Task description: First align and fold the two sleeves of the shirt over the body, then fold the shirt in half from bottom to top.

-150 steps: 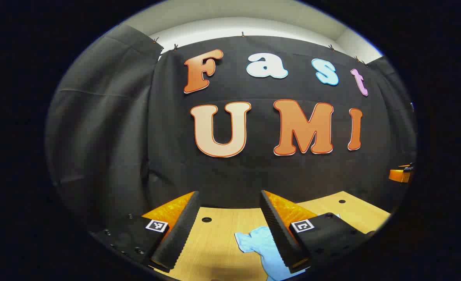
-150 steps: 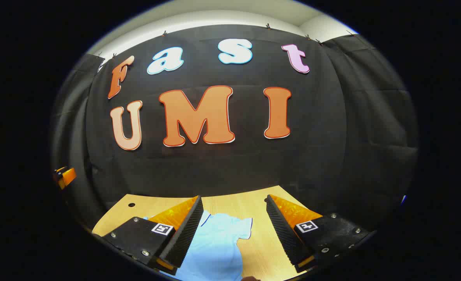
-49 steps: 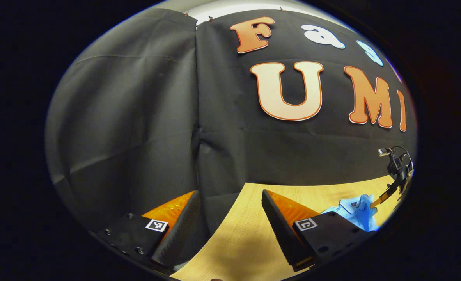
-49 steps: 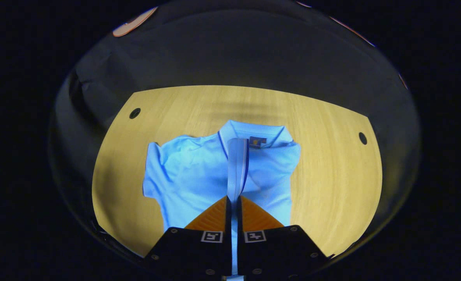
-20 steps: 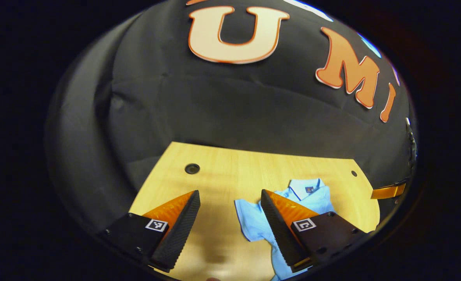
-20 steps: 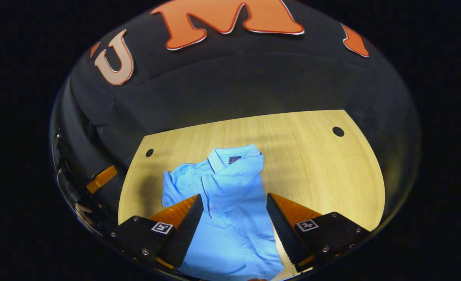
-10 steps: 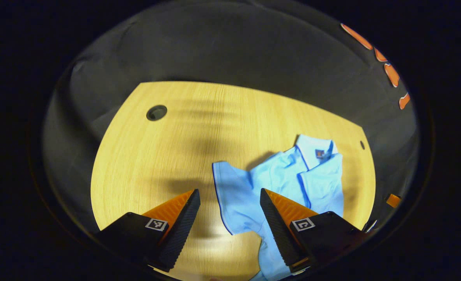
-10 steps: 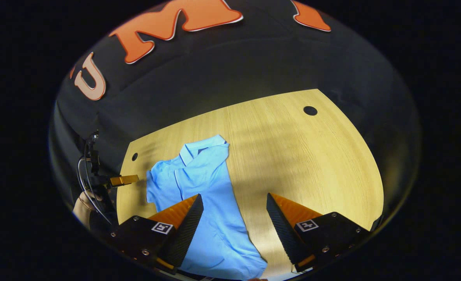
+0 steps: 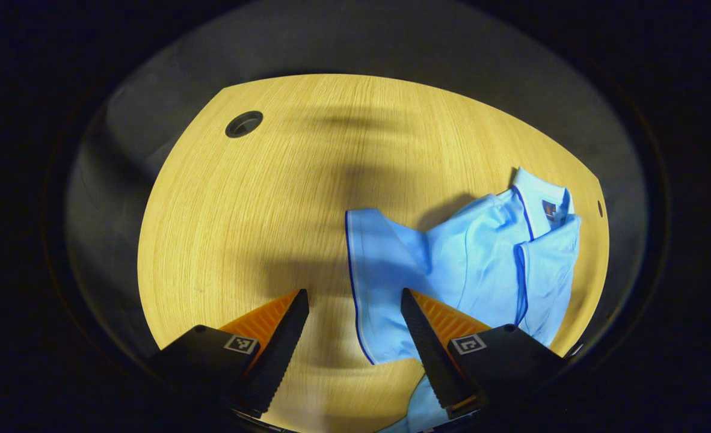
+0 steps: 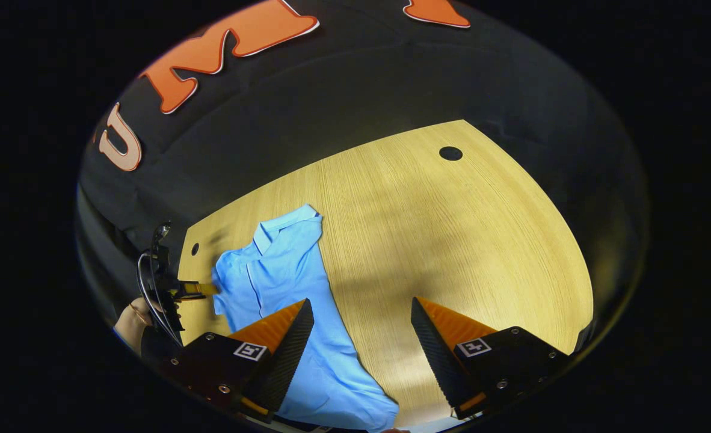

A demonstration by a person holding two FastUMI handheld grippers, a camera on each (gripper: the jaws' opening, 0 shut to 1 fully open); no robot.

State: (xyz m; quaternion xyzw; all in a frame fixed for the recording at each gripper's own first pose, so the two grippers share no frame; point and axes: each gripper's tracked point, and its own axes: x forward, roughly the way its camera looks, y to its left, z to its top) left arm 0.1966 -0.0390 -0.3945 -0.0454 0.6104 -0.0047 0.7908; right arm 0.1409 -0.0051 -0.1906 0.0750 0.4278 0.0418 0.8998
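Lying on the wooden table (image 9: 223, 228), right of centre in the left gripper view: light blue shirt (image 9: 482, 258), one sleeve (image 9: 376, 282) spreading flat toward frame centre. Hovering over that sleeve, fingers spread: left gripper (image 9: 354, 349). Hanging spread, gripping nothing, at the bottom of the right gripper view: right gripper (image 10: 361, 355), shirt (image 10: 289, 288) sitting lower left.

A light wooden table (image 9: 223, 228) — a blue shirt (image 9: 482, 252) lies on it.
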